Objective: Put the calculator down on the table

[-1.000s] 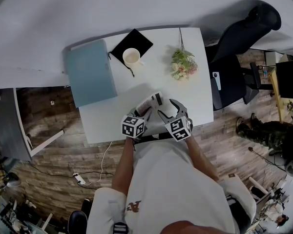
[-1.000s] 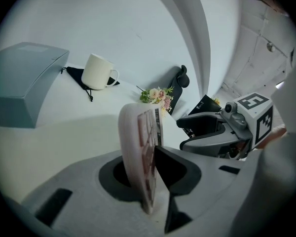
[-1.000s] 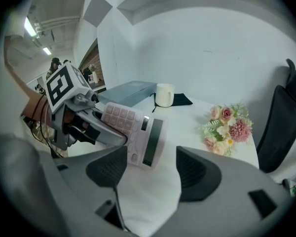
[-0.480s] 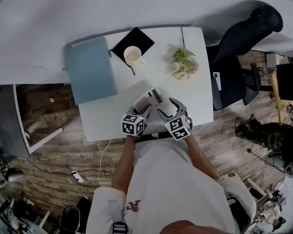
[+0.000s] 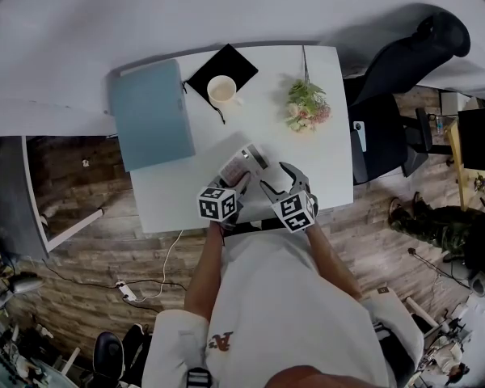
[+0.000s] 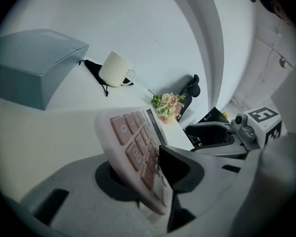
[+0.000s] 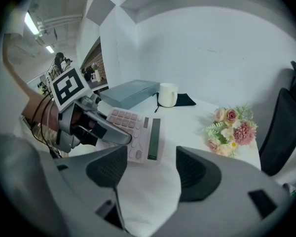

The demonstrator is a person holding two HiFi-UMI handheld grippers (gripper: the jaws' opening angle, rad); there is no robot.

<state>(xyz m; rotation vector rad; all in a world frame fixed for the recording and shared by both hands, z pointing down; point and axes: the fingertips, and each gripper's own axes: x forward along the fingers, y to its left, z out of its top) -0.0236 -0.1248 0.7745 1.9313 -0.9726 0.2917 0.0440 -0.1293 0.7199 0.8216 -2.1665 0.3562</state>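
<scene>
The pale calculator (image 5: 242, 164) with pinkish keys lies on the white table (image 5: 323, 160) near its front edge. It sits between the fingers of my left gripper (image 5: 236, 183). In the left gripper view the calculator (image 6: 133, 142) leans loosely across the gap of the left gripper (image 6: 143, 177). Those jaws have just been opening and no longer clamp it. The right gripper view shows the calculator (image 7: 138, 132) flat on the tabletop, with a left gripper finger (image 7: 103, 130) over its keys. My right gripper (image 7: 148, 174) hovers open and empty just to its right, above the table.
A blue-grey box (image 5: 149, 115) stands at the table's back left. A white cup (image 5: 220, 92) rests on a black pouch (image 5: 226, 65) behind the calculator. A small flower bunch (image 5: 305, 107) lies at the back right. A black office chair (image 5: 396, 71) stands to the table's right.
The calculator's far end has shifted a little farther from the person and settled onto the table. The left gripper rolled slightly and its jaws widened. The right gripper stayed put.
</scene>
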